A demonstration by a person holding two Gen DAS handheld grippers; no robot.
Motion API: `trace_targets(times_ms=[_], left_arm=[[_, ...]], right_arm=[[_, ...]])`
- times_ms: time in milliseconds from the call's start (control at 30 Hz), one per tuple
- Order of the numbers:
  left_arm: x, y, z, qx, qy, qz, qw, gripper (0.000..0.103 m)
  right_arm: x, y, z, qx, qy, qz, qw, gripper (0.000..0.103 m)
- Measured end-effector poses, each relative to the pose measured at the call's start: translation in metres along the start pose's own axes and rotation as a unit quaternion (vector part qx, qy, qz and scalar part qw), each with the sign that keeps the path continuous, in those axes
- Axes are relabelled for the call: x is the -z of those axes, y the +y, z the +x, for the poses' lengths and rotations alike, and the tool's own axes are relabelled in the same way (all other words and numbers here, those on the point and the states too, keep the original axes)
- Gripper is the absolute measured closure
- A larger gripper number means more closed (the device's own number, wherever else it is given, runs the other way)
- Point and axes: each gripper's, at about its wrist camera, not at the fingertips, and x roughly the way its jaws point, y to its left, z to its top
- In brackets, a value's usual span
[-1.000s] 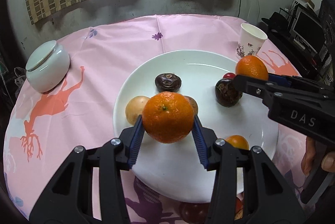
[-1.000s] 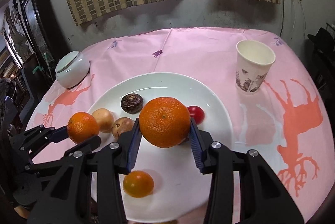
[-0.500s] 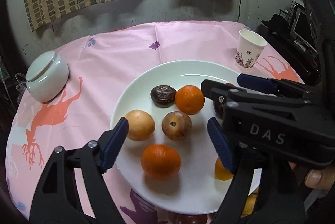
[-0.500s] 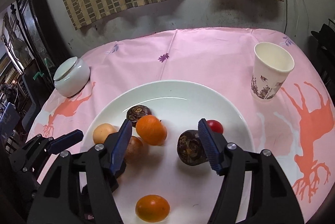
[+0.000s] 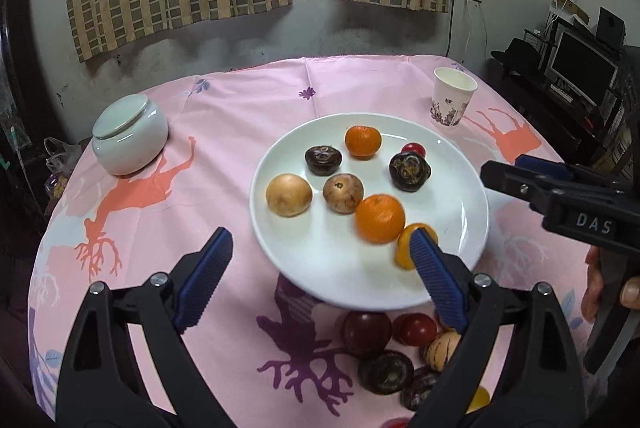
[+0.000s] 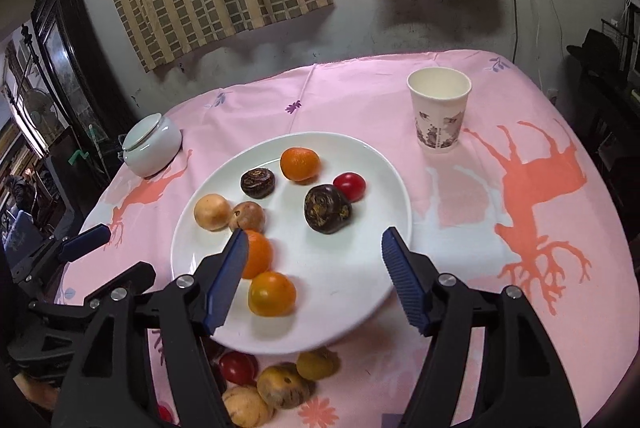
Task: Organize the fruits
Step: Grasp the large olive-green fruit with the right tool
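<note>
- On the white plate sit eight fruits; more fruits wait on the cloth beside it.
- The left gripper and right gripper are both opening, holding nothing.
- The near orange looks blurry; it might roll off the plate.

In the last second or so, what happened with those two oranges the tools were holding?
Both were let go onto the plate. The left tool dropped its orange near the front; the right tool left its orange toward the back. Both tools' jaws are opening with nothing between them, and both have pulled back. The other fruit, cup and jar stayed put.
</note>
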Motion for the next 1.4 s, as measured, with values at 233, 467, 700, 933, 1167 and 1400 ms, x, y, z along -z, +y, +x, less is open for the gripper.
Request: trace_targets(times_ms=[233,467,700,933,1167,1400], left_arm=[[0.036,0.01,-0.026,0.008,0.007,-0.02,0.9997,0.008],[0.065,0.01,-0.041,0.017,0.009,-0.028,0.9994,0.007],[0.095,0.019,-0.027,0.026,0.02,-0.063,0.9975,0.007],[0.101,0.034,-0.018,0.025,0.024,-0.084,0.9959,0.007],[0.105,0.033,-0.012,0.041,0.044,-0.082,0.9948,0.007],[0.11,0.034,-0.006,0.034,0.052,-0.08,0.9949,0.007]], right_arm=[[0.042,0.01,-0.037,-0.01,-0.005,-0.025,1.0,0.033],[0.083,0.013,-0.053,-0.026,0.006,-0.014,1.0,0.033],[0.111,0.014,-0.05,-0.039,0.016,-0.019,0.999,0.033],[0.122,0.028,-0.042,-0.041,0.054,-0.068,0.995,0.033],[0.13,0.035,-0.032,-0.047,0.078,-0.083,0.992,0.033],[0.139,0.051,-0.032,-0.036,0.098,-0.125,0.987,0.033]])
